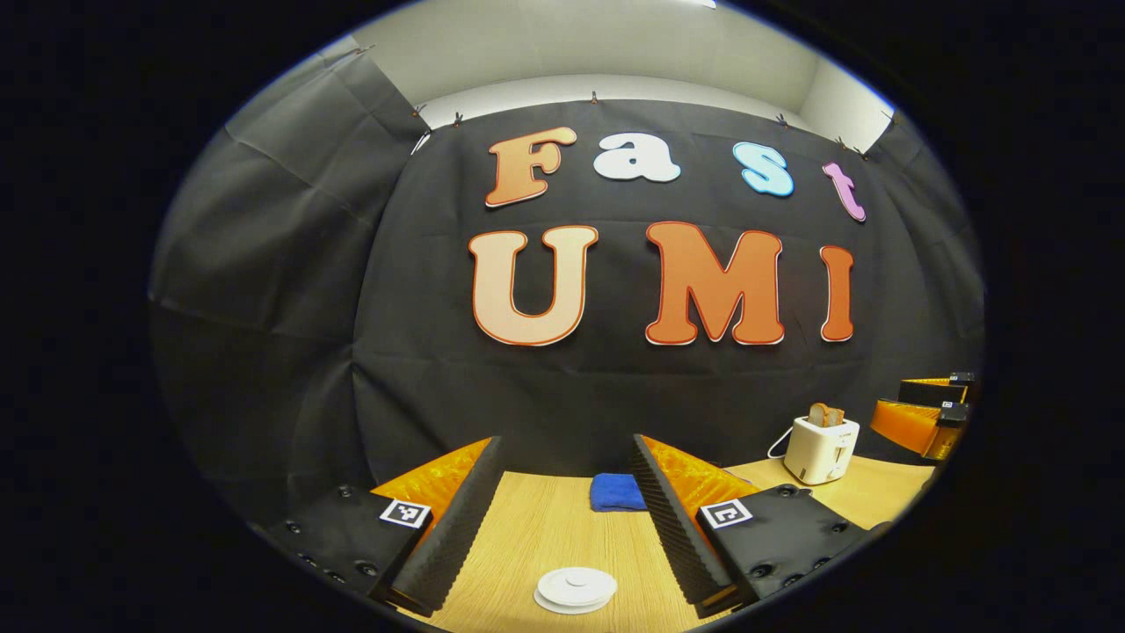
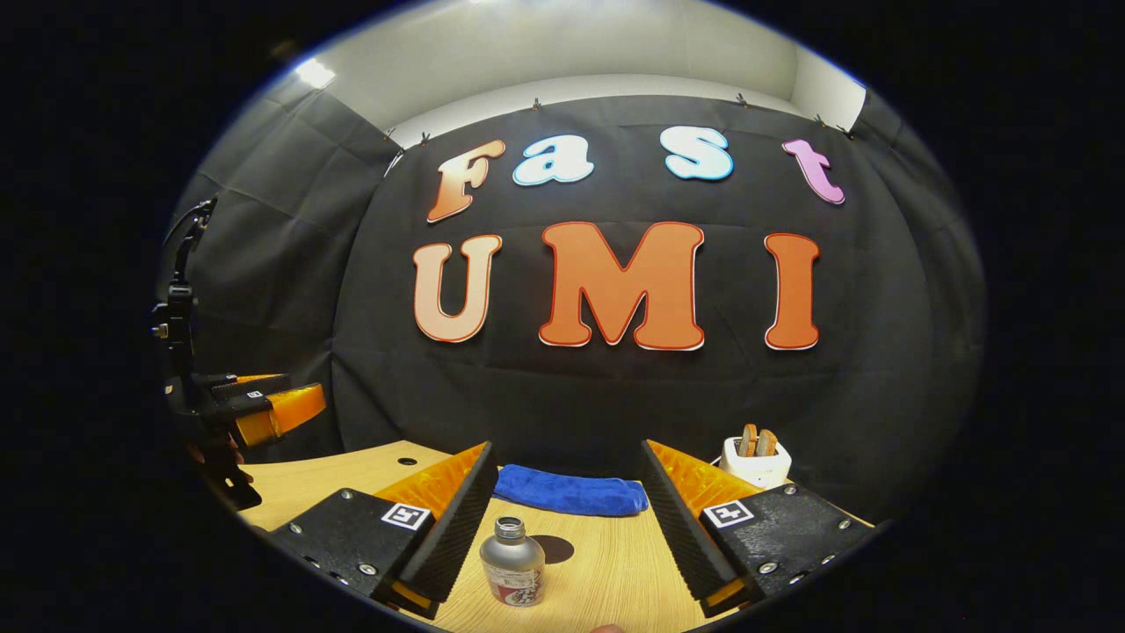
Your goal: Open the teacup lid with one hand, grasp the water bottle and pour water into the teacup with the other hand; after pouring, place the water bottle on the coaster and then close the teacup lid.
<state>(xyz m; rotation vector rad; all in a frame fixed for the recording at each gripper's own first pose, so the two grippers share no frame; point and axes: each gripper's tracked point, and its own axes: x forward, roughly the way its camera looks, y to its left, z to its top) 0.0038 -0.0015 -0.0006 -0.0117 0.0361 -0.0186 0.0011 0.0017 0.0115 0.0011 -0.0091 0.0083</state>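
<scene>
The white teacup lid [image 1: 576, 587] with a small knob lies flat on its cup, low on the wooden table [image 1: 545, 527], between the fingers of my left gripper [image 1: 567, 448]. That gripper is open and holds nothing. In the right gripper view a small silver water bottle [image 2: 512, 563] stands upright with its mouth uncapped, close to the left finger of my right gripper [image 2: 567, 450]. The right gripper is open, its fingers apart from the bottle. A dark round coaster [image 2: 554, 549] lies just behind the bottle.
A folded blue cloth [image 2: 567, 492] lies at the table's back edge against the black wall. A white toaster [image 1: 822, 448] with bread slices stands back right. The right gripper [image 1: 888, 403] shows far right, the left gripper [image 2: 303, 391] far left.
</scene>
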